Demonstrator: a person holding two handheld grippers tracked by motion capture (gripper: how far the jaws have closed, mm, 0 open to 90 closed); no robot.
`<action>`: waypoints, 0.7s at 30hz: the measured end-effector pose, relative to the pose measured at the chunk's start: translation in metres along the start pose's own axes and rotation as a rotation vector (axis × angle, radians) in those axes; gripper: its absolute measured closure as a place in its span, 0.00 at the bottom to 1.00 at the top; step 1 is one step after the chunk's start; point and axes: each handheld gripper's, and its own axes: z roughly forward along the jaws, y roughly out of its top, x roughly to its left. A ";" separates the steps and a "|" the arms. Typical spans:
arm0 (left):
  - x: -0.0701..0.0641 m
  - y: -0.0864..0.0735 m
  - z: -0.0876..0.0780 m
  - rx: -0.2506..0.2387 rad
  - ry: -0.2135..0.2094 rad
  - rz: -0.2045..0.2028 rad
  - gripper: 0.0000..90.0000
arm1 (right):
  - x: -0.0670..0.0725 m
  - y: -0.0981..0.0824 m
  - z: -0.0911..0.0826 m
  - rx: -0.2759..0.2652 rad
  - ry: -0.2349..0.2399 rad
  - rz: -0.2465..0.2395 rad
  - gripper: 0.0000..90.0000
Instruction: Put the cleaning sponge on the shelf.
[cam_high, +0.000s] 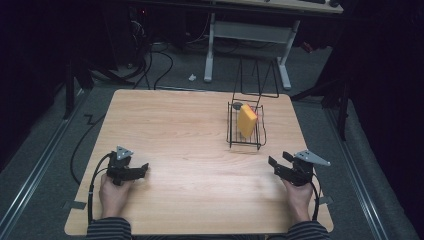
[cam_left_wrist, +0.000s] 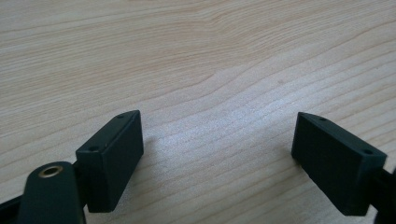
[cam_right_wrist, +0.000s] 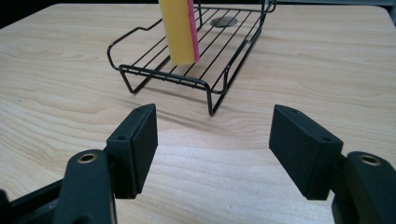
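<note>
A yellow sponge with a pink backing (cam_high: 247, 120) (cam_right_wrist: 180, 29) stands upright in a black wire rack (cam_high: 244, 131) (cam_right_wrist: 187, 72) on the right half of the wooden table. My right gripper (cam_high: 278, 161) (cam_right_wrist: 213, 142) sits low near the table's front right, a short way in front of the rack, jaws open with nothing between them. My left gripper (cam_high: 141, 169) (cam_left_wrist: 217, 158) rests at the front left, far from the rack, its jaws wide open over bare wood.
The table top (cam_high: 175, 130) is light wood with rounded corners. A small grey disc (cam_high: 237, 105) (cam_right_wrist: 223, 22) lies under the rack's far end. Beyond the table stand a white desk frame (cam_high: 247, 35) and cables on a grey floor.
</note>
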 end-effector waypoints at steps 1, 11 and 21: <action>0.000 0.000 0.000 0.000 0.000 0.000 0.19 | 0.000 -0.001 0.001 0.003 -0.002 -0.005 0.37; 0.000 0.000 0.000 0.000 0.000 0.000 0.19 | 0.002 -0.011 0.013 0.065 -0.029 -0.035 0.37; 0.000 0.000 0.000 0.000 -0.002 -0.001 0.19 | 0.006 -0.018 0.025 0.146 -0.068 -0.085 0.36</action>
